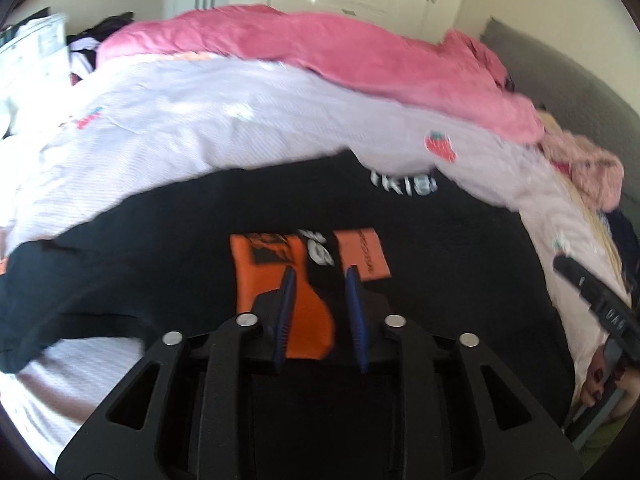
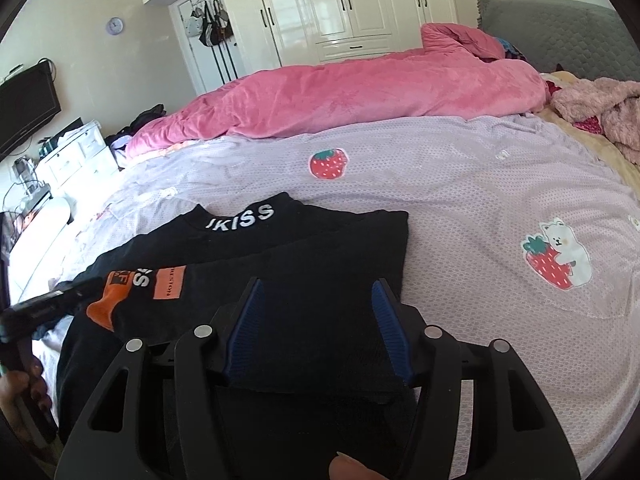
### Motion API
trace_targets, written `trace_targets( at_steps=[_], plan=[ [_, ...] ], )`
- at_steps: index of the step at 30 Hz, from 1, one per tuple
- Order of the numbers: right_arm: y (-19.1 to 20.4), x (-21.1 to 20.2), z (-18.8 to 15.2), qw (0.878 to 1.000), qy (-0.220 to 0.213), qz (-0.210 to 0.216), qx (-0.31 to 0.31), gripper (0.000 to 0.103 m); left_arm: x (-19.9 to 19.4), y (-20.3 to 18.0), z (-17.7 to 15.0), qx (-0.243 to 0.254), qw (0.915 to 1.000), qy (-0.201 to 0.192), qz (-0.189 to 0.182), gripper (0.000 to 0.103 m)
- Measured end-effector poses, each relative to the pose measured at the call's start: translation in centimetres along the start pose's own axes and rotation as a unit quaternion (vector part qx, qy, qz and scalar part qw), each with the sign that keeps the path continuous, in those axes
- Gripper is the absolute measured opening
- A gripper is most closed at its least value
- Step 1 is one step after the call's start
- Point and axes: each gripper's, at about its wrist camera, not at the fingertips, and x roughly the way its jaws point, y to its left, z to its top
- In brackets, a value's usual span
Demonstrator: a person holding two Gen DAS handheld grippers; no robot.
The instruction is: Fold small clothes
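A small black top with white "UKISS" letters at the collar and orange patches lies flat on the lilac strawberry bedspread. Its right side is folded inward over the body. My right gripper is open, fingers apart above the folded black cloth. My left gripper is open, its blue fingers straddling the orange print of the top. The left gripper also shows at the left edge of the right wrist view, and the right gripper at the right edge of the left wrist view.
A pink duvet lies bunched along the far side of the bed. A fluffy pink garment sits at the right by the grey headboard. White wardrobes stand behind; a white drawer unit and a TV are at the left.
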Motion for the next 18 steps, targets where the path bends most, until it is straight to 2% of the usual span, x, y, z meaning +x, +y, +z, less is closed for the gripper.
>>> trace_targets(
  at_steps=[2, 4, 8, 13, 16, 18],
  plan=[
    [0.5, -0.1, 0.1, 1.000, -0.002, 0.005, -0.006, 0.055, 1.6, -0.3, -0.7, 0.012, 0.9994, 0.026, 0.019, 0.025],
    [1.2, 0.0, 0.1, 1.000, -0.001, 0.013, -0.015, 0.055, 3.0, 0.4, -1.6, 0.004, 0.9988, 0.044, 0.020, 0.025],
    [2.5, 0.4, 0.0, 0.999, 0.006, 0.024, -0.034, 0.055, 2.9, 0.9, -1.8, -0.003, 0.9993, 0.038, 0.008, 0.025],
    [3.2, 2.6, -0.8, 0.997, 0.048, 0.026, -0.051, 0.055, 2.8, 1.3, -1.9, -0.012, 0.9993, 0.033, -0.008, 0.028],
    [2.5, 4.6, -1.8, 0.994, 0.093, -0.005, -0.050, 0.055, 2.7, 1.3, -1.8, -0.019, 0.9990, 0.034, -0.021, 0.037],
    [1.5, 5.7, -2.4, 0.992, 0.117, -0.014, -0.038, 0.055, 2.6, 1.1, -1.8, -0.020, 0.9988, 0.034, -0.030, 0.051]
  ],
)
